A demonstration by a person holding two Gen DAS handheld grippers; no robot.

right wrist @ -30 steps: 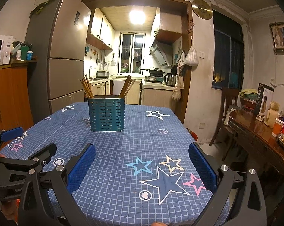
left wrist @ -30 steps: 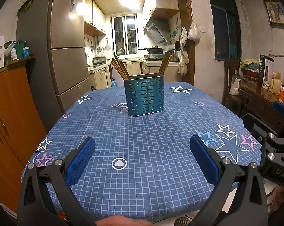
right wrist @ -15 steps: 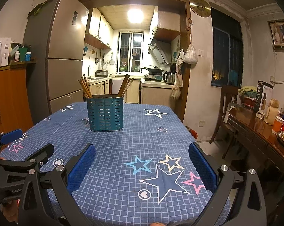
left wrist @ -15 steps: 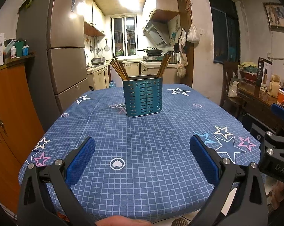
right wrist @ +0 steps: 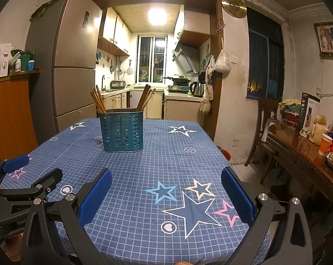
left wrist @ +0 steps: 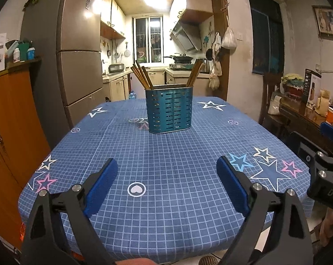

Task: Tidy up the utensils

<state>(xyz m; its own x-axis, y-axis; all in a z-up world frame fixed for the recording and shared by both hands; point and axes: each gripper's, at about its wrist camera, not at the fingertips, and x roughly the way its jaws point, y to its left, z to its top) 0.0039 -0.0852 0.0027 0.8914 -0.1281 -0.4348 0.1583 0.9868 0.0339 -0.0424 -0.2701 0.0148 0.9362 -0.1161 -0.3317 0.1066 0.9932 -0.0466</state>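
Chopsticks [left wrist: 142, 76] stand in two bundles in the holder [left wrist: 169, 110], one leaning out toward 11 o'clock and the other [left wrist: 194, 72] toward 1 o'clock, so I judge the sorting itself is close to done or not yet begun; I cannot tell which from here. I see no loose utensils on the tabletop [left wrist: 166, 165].

My left gripper [left wrist: 167, 169] hovers over the near edge with its fingers [left wrist: 100, 185] spread wide and nothing between them. My right gripper [right wrist: 166, 182] is the same: fingers [right wrist: 238, 194] wide apart, empty, well short of the holder. In the left view the holder sits at 12 o'clock, mid-tabletop; in the right view the holder [right wrist: 121, 132] sits at about 11 o'clock. Each gripper shows at the edge of the other's view, so they hang side by side.

I read this as a pause or approach step. If I go on, the next move calls for carrying one gripper forward over the cloth, lifting it to the height of the chopstick tops, and narrowing the fingers around a single bundle rather than the holder's rim. The leaning sticks cross the fingers' line at an angle, so I would turn the wrist to match.
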